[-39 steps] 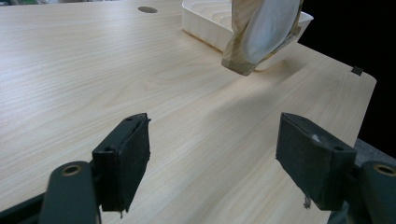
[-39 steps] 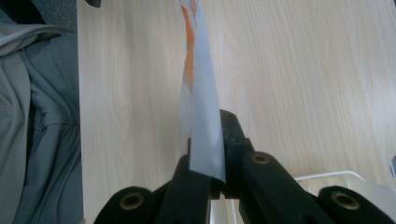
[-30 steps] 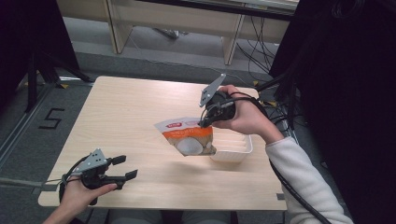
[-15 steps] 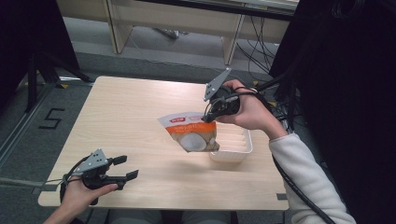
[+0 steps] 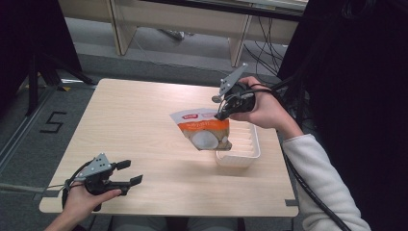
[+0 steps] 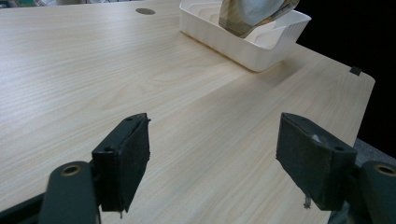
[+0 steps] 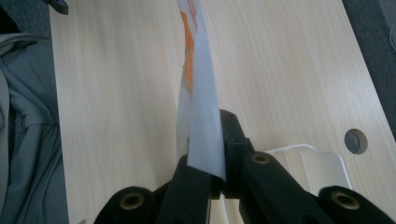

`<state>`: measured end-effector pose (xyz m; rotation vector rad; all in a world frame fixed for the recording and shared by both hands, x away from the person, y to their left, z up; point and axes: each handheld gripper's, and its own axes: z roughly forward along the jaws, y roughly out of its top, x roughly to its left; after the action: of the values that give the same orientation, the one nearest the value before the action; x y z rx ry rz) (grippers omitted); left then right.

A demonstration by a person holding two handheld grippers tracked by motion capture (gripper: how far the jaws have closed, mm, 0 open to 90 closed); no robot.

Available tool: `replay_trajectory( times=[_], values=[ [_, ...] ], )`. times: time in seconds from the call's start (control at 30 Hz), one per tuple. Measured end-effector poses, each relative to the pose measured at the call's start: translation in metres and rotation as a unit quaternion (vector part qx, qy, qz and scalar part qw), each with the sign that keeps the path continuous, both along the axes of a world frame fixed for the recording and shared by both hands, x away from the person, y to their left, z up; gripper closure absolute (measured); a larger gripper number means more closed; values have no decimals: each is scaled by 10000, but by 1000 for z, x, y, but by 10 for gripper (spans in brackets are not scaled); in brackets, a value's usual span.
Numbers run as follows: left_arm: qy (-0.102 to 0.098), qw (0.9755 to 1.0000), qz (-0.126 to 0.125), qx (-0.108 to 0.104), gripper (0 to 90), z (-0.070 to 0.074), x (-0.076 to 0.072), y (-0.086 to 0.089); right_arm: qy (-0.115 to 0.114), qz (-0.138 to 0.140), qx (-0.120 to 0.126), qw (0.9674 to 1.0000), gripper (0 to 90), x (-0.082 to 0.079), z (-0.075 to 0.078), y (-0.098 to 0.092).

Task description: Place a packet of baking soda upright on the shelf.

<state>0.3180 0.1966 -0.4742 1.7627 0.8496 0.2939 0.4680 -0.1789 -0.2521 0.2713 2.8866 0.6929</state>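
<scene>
Pale wood table (image 5: pixel 144 120): right gripper (image 5: pixel 222 114) pinches the snack bag (image 5: pixel 204 132), hanging at 7 o'clock over the white tray (image 5: pixel 240 156); left gripper (image 5: pixel 126 173) waits open.

The pouch (image 6: pixel 254 14) is cut off by the left gripper view's top edge.

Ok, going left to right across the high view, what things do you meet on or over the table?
Left gripper, open, held low over the table's near left corner → orange and white snack bag, hanging in the air → right gripper, shut on the bag's top edge → white tray.
</scene>
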Motion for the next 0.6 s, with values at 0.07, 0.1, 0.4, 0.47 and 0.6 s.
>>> replay_trajectory(
  times=[0.07, 0.1, 0.4, 0.47, 0.6],
  values=[
    [0, 10000, 2, 2, 251, 0, 0, 0, 22, -24, -31, 10000, 900, 2, 0, -3],
    [0, 10000, 0, 0, 251, 0, 0, 0, -27, -60, 7, 10000, 900, 2, 0, -4],
    [-53, 10000, -18, 24, 251, 1, 1, 1, -55, -215, 78, 9997, 900, 6, 3, -13],
    [-53, 10000, -13, 30, 251, 1, 1, 1, -74, -202, 81, 9997, 900, 8, 3, -15],
    [-47, 10000, 51, -33, 253, 1, 1, 1, -128, -238, 85, 9996, 900, 11, 5, -20]
  ],
)
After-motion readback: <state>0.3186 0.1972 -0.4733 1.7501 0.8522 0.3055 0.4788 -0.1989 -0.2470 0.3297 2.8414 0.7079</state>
